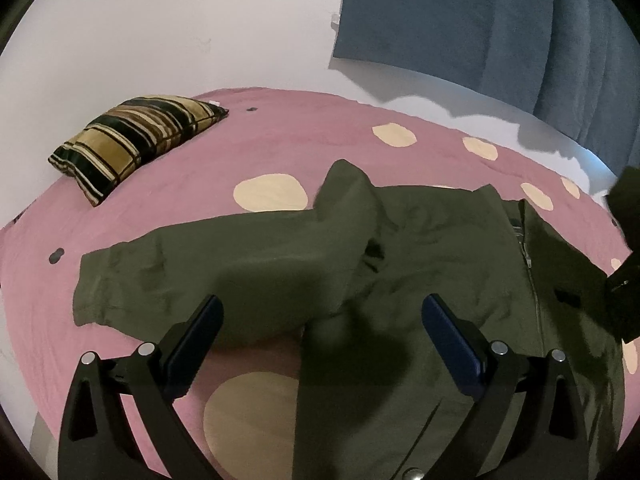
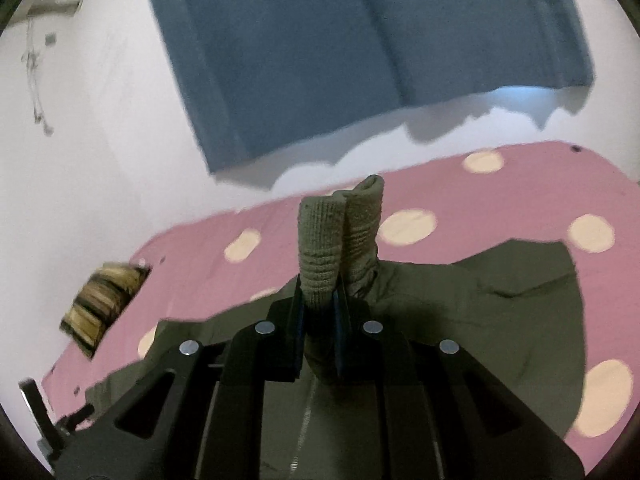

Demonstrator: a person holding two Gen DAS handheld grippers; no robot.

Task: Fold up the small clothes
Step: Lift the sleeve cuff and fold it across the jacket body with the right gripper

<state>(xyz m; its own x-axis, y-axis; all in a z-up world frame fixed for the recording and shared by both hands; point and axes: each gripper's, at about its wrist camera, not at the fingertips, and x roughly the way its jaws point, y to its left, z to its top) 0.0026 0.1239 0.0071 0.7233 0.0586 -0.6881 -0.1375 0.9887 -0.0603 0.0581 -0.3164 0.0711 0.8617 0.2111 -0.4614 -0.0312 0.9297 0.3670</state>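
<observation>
An olive green zip jacket (image 1: pixel 420 264) lies spread on a pink bedsheet with cream dots (image 1: pixel 280 140). Its left sleeve (image 1: pixel 208 264) stretches out to the left. My left gripper (image 1: pixel 322 312) is open and empty, hovering just above the jacket near the sleeve's armpit. My right gripper (image 2: pixel 319 308) is shut on the ribbed cuff (image 2: pixel 320 240) of the jacket's other sleeve and holds it lifted above the jacket body (image 2: pixel 460 320). The right gripper's body shows as a dark shape at the right edge of the left wrist view (image 1: pixel 624 256).
A striped black and gold pillow (image 1: pixel 132 140) lies at the far left of the bed, also in the right wrist view (image 2: pixel 104 304). A blue curtain (image 1: pixel 480 20) hangs on the white wall behind the bed (image 2: pixel 340 40). The left gripper's edge shows at lower left (image 2: pixel 40 416).
</observation>
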